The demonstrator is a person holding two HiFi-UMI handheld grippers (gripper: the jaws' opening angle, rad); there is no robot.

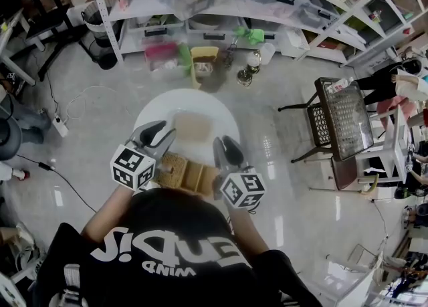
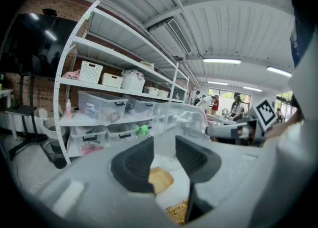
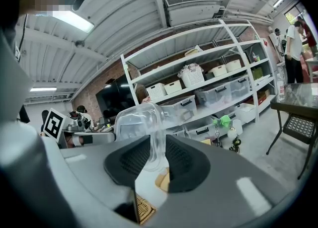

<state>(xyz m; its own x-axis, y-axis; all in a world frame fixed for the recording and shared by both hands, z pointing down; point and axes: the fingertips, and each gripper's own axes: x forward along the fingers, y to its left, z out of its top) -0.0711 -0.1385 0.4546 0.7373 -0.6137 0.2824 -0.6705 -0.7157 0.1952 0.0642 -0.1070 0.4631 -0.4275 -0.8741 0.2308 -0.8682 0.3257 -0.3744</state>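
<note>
Between my two grippers I hold a clear plastic container (image 1: pixel 194 140) over the round white table (image 1: pixel 155 109). My left gripper (image 1: pixel 163 136) is shut on its left edge, and the left gripper view shows the clear plastic container (image 2: pixel 178 118) pinched between the dark pads (image 2: pixel 135 165). My right gripper (image 1: pixel 223 146) is shut on the opposite edge of the clear plastic container (image 3: pixel 137 120). Under it a tan flat piece (image 1: pixel 194 125) lies on the table. A woven basket (image 1: pixel 173 169) sits at the table's near edge, partly hidden by my grippers.
White shelving (image 1: pixel 200 5) with clear storage bins runs along the back, with coloured items on the floor before it. A black chair and a glass-topped table (image 1: pixel 344 120) stand to the right. A power strip (image 1: pixel 60 126) and cable lie on the floor at left. People stand at far right.
</note>
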